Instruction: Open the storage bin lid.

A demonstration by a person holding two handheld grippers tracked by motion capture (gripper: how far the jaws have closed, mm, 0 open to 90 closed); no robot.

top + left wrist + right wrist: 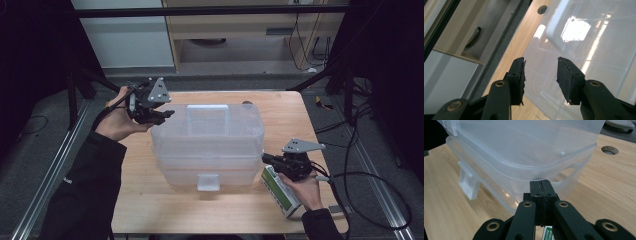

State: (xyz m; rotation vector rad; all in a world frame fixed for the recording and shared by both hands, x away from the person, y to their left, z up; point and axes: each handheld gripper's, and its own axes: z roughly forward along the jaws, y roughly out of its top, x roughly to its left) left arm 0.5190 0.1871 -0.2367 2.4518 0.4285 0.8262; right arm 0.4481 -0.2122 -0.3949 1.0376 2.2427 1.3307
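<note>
A large translucent plastic storage box (207, 145) with a clip-on lid is sitting in the middle of a light wooden table (150, 210), its flat carry handle (208, 116) lying down on the lid and a small latch tab (208, 182) hanging on its near side. Nothing is showing through its cloudy walls, so I am judging it empty and light. Its walls are thin and glossy, likely to flex and slip under my pads. The firmer places to take hold look to be the lid's rim, the handle or the latch.

My left gripper (159, 114) is hovering at the box's far-left corner. In the left gripper view its jaws are standing about half open, with the lid's corner (544, 82) lying beneath the gap and neither pad pressing on it.

My right gripper (270, 161) is sitting at the box's near-right corner. In the right gripper view its jaws are pressed fully together, tips right against the underside of the lid's rim (524, 178), gripping nothing. They seem placed to nudge or pry upward there.

Beneath my right hand (302, 189) a green-and-white cardboard carton (281, 191) is lying on the table, just right of the box. A round hole (246, 104) is showing in the tabletop behind the box.
</note>
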